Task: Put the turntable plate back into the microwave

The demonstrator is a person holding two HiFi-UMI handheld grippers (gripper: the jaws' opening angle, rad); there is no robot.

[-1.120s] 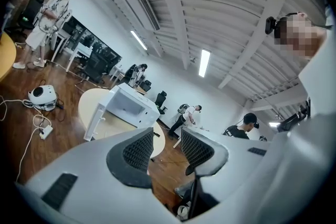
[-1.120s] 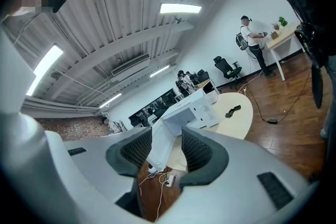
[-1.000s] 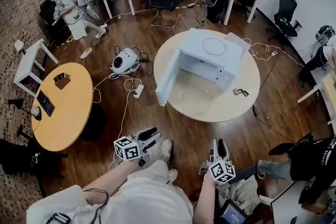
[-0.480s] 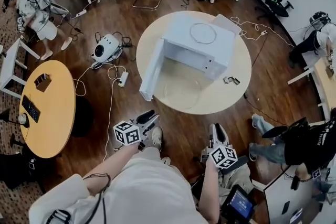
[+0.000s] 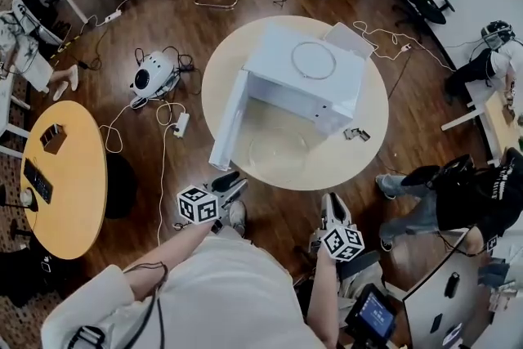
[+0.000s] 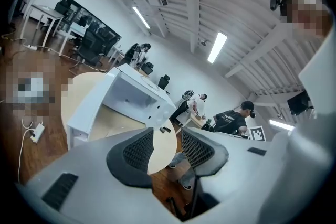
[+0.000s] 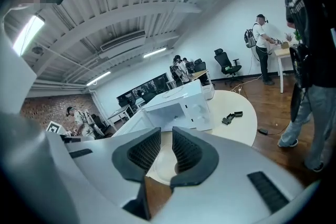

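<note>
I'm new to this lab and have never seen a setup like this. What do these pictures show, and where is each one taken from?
There is no robot here: a person holds a two-jaw gripper in each hand. The head view comes from a camera on the person's head, looking steeply down. The other two come from cameras riding on the grippers, each looking along its own jaws.

Ahead stands a round table with a white microwave on it, its door swung open. A clear glass plate lies on the table in front of the opening, and a small dark object lies nearby.

Nothing is held. The left gripper has its jaws apart. The right gripper has just been closing its jaws to a narrow gap, with nothing between them.
</note>
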